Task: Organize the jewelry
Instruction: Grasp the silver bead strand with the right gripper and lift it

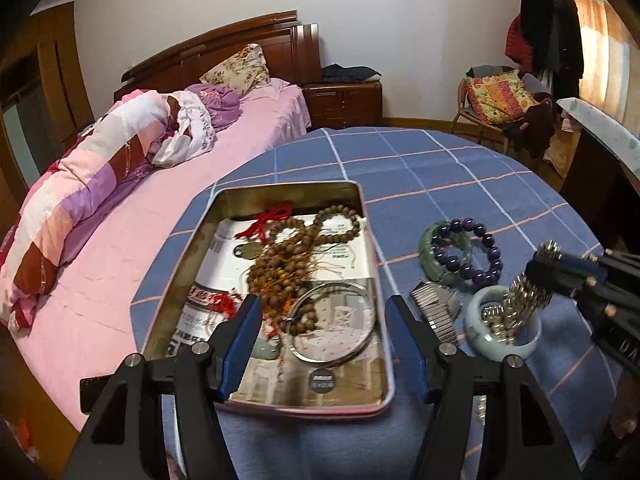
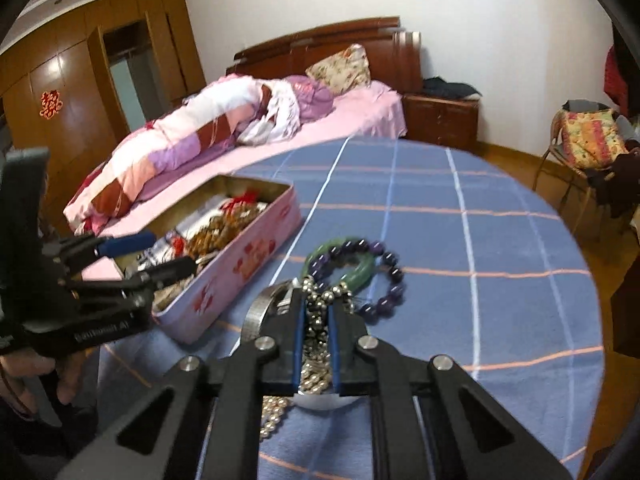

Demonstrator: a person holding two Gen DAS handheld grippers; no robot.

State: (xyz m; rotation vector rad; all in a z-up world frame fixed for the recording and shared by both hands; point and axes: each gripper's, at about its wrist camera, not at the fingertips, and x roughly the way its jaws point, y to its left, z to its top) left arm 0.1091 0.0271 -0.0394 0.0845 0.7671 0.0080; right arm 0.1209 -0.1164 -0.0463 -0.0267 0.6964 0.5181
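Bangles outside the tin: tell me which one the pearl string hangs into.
The pale bangle nearest the right tool; the pearl string drops into its ring. The green bangle only has the purple bead bracelet lying over it.

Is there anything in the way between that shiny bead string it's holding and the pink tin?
Nothing visible blocks it. The right gripper holds the pale metallic bead string over bare blue checked cloth; the open pink tin sits to its left, though the open left gripper hovers above it.

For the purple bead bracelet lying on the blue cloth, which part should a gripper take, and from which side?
Grip the purple bead bracelet on its far right arc, coming from above. There it lies free on the blue cloth, while its left part rests across the green bangle, so one finger can probably enter the ring without pinching both.
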